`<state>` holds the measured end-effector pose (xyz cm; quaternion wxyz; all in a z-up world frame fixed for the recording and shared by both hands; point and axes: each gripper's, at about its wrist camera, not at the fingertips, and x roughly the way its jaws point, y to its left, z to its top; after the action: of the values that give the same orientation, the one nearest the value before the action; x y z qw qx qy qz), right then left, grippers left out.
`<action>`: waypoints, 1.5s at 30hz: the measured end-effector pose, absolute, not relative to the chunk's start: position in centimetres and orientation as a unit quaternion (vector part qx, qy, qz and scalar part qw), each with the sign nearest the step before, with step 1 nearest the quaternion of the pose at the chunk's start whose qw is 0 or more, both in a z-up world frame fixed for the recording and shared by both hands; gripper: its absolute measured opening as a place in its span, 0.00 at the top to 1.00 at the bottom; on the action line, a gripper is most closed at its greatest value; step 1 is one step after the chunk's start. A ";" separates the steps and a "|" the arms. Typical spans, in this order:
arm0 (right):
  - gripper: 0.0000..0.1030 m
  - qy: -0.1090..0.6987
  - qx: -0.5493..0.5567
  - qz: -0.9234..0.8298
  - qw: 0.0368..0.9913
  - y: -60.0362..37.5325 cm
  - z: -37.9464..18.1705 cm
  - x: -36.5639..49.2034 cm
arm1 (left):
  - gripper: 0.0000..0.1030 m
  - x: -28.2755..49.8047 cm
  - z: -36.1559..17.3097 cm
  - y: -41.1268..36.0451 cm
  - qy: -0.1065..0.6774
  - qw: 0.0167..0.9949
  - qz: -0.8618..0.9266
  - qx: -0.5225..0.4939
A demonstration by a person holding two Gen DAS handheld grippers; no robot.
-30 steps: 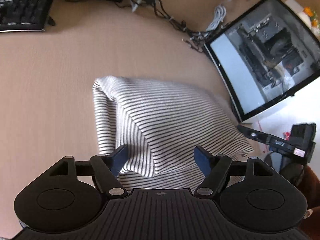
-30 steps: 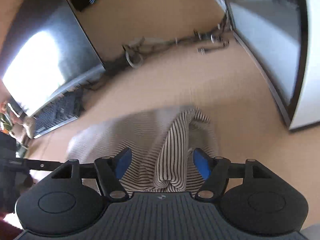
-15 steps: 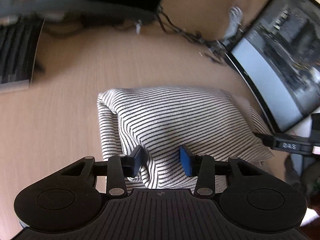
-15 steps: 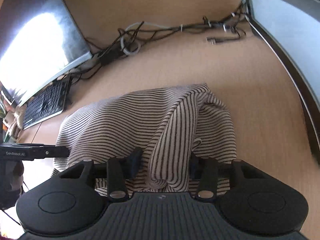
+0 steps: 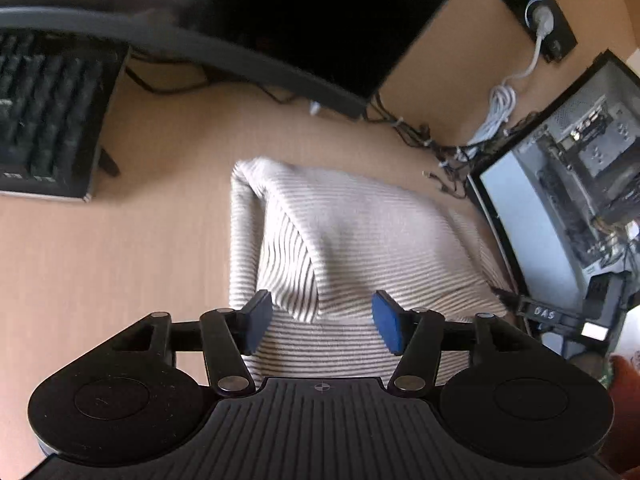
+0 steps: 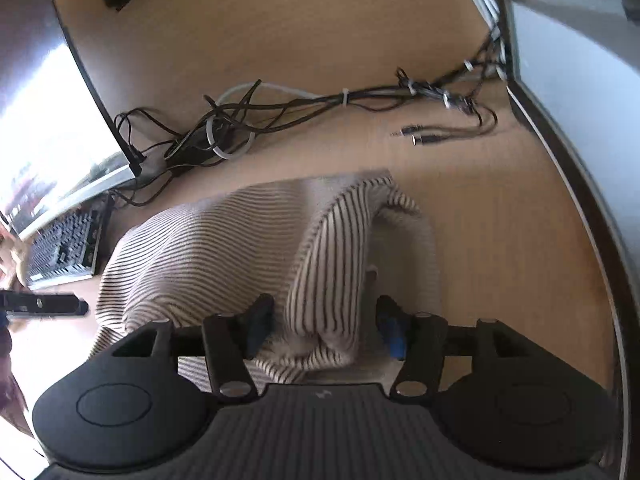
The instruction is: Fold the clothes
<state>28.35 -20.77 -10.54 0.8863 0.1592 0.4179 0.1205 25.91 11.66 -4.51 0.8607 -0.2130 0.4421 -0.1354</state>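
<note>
Garment: a striped garment (image 5: pixel 360 240) lay bunched on the wooden worktop (image 5: pixel 100 264), white with thin dark stripes; its near edge reached under both tools.
Garment shape: in the left wrist view a fold ran down the middle, with a flap ending in a point between the fingers; in the right wrist view a thick ridge of cloth (image 6: pixel 332 264) stood up from the pile and ran toward the camera.
Left gripper (image 5: pixel 322 320): its blue-padded fingers (image 5: pixel 258 320) were spread wide, one on each side of the flap's point, neither pad pressing the cloth.
Right gripper (image 6: pixel 324 328): its fingers (image 6: pixel 260 322) were spread on either side of the ridge; the left pad lay close against the cloth, the right pad stood apart from it.
Left of garment: a black keyboard (image 5: pixel 44 120) sat well apart, partly under a dark monitor (image 5: pixel 304 20).
Right of garment: a second screen (image 5: pixel 560 200) stood just beside the cloth.
Behind garment: a tangle of cables (image 6: pixel 248 120) lay on the worktop, near but not touching the stripes.
Sharpness: both views were blurred.
</note>
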 end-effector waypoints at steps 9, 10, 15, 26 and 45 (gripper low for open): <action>0.61 0.395 0.145 0.125 0.898 -19.4 -9.3 28.7 | 0.70 29.5 -5.8 9.5 0.426 0.882 -0.097 -0.177; 0.69 0.391 0.143 0.127 0.900 -19.4 -8.9 28.6 | 0.75 29.8 -5.7 9.3 0.422 0.886 -0.091 -0.170; 0.83 0.372 0.131 0.133 0.909 -19.3 -6.7 28.3 | 0.84 27.6 -2.0 9.2 0.382 0.906 -0.108 -0.144; 0.77 0.400 0.084 0.106 0.906 -19.7 -10.5 24.0 | 0.81 23.3 -5.3 9.3 0.431 0.890 -0.107 -0.100; 0.00 0.329 0.197 0.136 0.914 -20.2 -6.9 25.6 | 0.29 22.9 -3.3 6.0 0.432 0.856 -0.198 -0.203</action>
<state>25.62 -20.17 -6.93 0.9136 0.1973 0.3286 0.1356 22.94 6.00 -3.34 0.8559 -0.2035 0.4322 -0.1980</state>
